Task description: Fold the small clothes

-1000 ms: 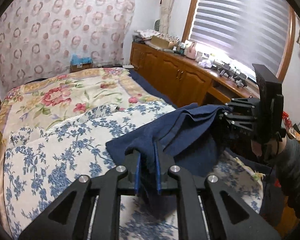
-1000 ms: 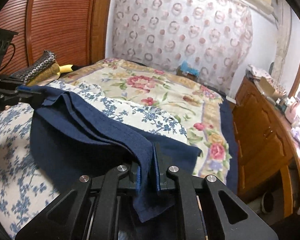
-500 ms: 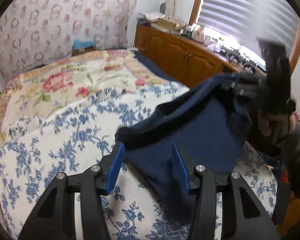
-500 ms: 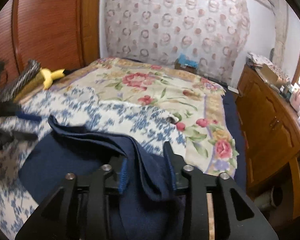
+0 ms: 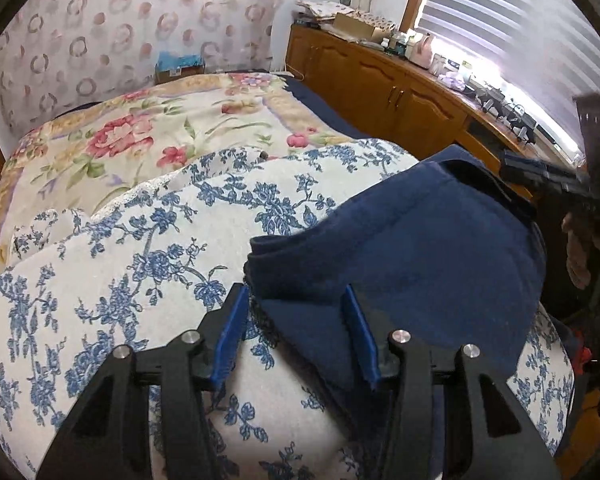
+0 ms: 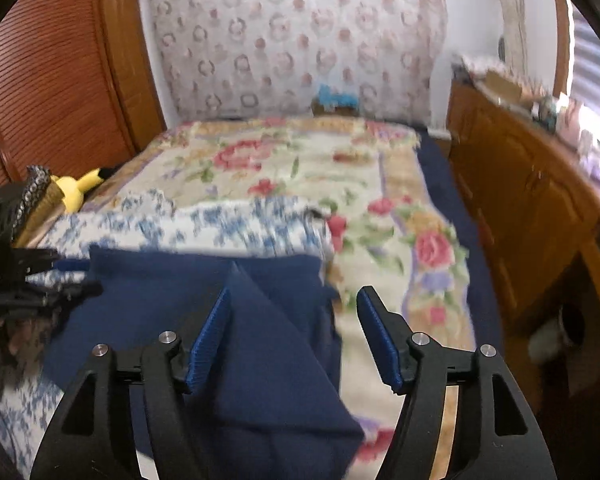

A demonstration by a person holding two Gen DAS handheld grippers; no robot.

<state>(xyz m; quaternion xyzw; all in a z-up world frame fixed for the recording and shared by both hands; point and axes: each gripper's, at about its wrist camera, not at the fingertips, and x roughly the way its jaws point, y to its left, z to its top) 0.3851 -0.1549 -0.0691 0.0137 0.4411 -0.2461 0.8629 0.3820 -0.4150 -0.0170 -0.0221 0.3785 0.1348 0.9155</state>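
A navy blue garment (image 5: 412,252) lies folded over on the blue-flowered white sheet (image 5: 148,248) of the bed. My left gripper (image 5: 294,308) is open, its jaws standing just over the garment's near left corner. In the right wrist view the same garment (image 6: 236,328) lies in a doubled heap, and my right gripper (image 6: 296,312) is open over its right edge, holding nothing. The right gripper also shows blurred at the far right of the left wrist view (image 5: 540,176). The left gripper shows at the left edge of the right wrist view (image 6: 40,280).
A rose-patterned quilt (image 5: 160,132) covers the far half of the bed. A wooden cabinet (image 5: 400,92) with clutter runs along the right under the blinds. A wooden louvred door (image 6: 56,76) and a yellow plush toy (image 6: 78,190) are at the left.
Both grippers were shut on the garment, holding it lifted. They have opened and let it drop onto the sheet, and both have drawn back slightly.
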